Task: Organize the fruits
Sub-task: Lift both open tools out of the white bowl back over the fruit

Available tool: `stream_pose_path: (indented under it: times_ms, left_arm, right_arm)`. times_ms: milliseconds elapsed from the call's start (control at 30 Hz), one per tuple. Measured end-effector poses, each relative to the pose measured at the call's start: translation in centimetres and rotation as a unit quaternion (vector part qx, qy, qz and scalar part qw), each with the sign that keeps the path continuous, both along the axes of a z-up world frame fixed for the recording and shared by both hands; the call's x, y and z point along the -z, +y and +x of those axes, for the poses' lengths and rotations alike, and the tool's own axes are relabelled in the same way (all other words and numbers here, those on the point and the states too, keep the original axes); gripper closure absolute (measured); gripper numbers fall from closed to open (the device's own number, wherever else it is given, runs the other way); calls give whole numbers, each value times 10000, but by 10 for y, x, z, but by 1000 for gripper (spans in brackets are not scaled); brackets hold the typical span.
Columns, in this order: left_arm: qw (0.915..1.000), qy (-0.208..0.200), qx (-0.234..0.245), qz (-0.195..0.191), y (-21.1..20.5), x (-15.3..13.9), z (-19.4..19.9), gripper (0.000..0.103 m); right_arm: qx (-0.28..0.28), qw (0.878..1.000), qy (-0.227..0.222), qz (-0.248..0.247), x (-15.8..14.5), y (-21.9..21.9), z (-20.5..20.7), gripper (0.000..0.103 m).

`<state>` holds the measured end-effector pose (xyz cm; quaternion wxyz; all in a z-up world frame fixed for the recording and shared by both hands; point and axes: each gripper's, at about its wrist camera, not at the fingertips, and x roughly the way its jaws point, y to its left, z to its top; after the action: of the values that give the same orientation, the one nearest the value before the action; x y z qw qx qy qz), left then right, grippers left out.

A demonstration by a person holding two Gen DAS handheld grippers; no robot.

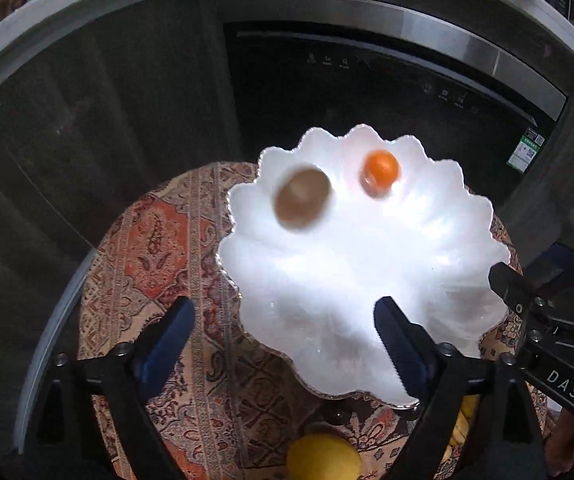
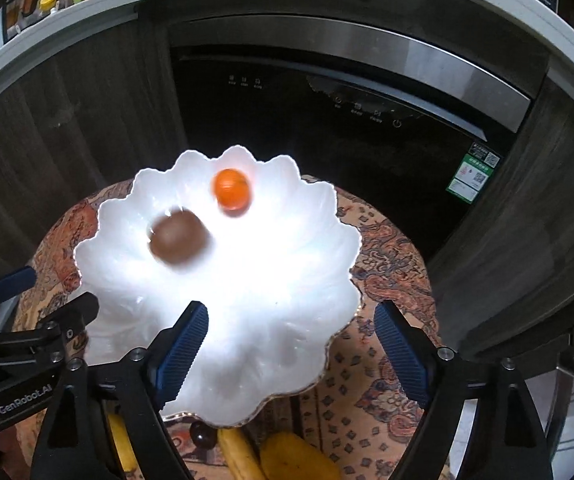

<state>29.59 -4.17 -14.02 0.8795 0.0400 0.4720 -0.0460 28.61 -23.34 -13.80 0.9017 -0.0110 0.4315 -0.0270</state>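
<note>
bowl (image 1: 367,280): sits on the patterned cloth (image 1: 159,240) covering the desk.
kiwi (image 1: 303,199): in the bowl, far side, left.
orange (image 1: 381,171): in the bowl, right of the kiwi, apart from it.
lemon (image 1: 323,458): on the cloth, near side of the bowl.
bananas (image 2: 243,456): on the cloth, before the bowl.
appliance (image 2: 347,128): behind the desk.

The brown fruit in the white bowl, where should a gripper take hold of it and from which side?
Grip the brown fruit across its narrower middle, coming from above: it lies loose in the scalloped white bowl, clear of the orange fruit, and the raised rim blocks a low sideways approach. Its outline is blurred, so its exact pose is uncertain.
</note>
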Motion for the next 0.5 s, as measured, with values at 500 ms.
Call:
stream_pose_path:
  times_ms: [500]
  left_arm:
    - [9995,-301,28,77,6,-43,-36,9]
  right_arm:
    - [80,9996,-267,-44,-33,1,-40,17]
